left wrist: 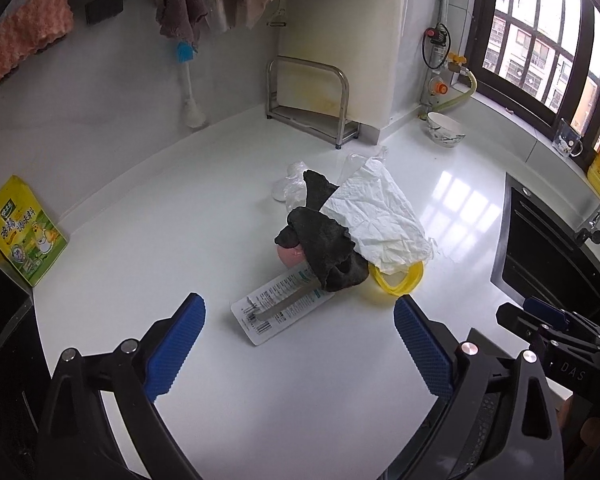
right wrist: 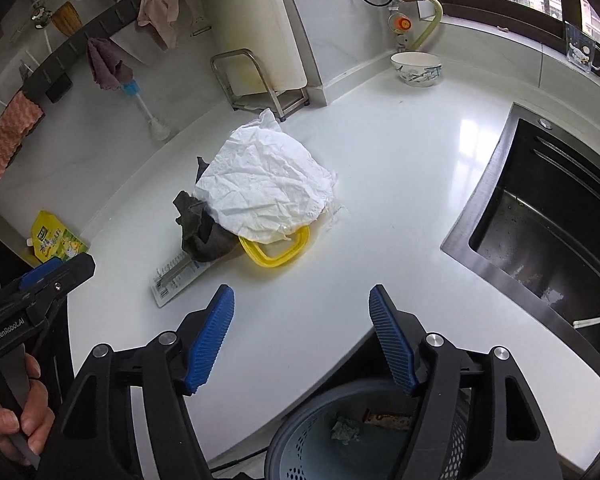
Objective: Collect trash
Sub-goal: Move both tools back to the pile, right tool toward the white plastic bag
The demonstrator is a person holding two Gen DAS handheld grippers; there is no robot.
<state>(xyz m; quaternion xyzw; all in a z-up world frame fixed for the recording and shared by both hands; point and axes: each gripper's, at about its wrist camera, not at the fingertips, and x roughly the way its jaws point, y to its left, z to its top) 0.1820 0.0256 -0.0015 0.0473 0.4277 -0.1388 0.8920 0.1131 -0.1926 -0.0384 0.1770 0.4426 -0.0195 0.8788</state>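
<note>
A pile of trash lies mid-counter: a crumpled white paper (left wrist: 376, 216) (right wrist: 264, 188) over a dark grey cloth (left wrist: 324, 240) (right wrist: 200, 228), a yellow plastic ring lid (left wrist: 396, 278) (right wrist: 276, 250), a flat white package with a metal blade (left wrist: 280, 308) (right wrist: 176, 276), a pink object (left wrist: 290, 256) and clear plastic wrap (left wrist: 292, 184). My left gripper (left wrist: 298, 312) is open and empty, just short of the package. My right gripper (right wrist: 302, 300) is open and empty, short of the yellow lid. A grey perforated bin (right wrist: 364, 432) below the counter edge holds some scraps.
A black sink (right wrist: 540, 220) (left wrist: 540, 248) is at the right. A bowl (right wrist: 416, 68) (left wrist: 446, 130), a metal rack (left wrist: 308, 108) (right wrist: 256, 80), a yellow pouch (left wrist: 28, 232) (right wrist: 56, 240) and a bottle brush (left wrist: 190, 88) stand along the back wall.
</note>
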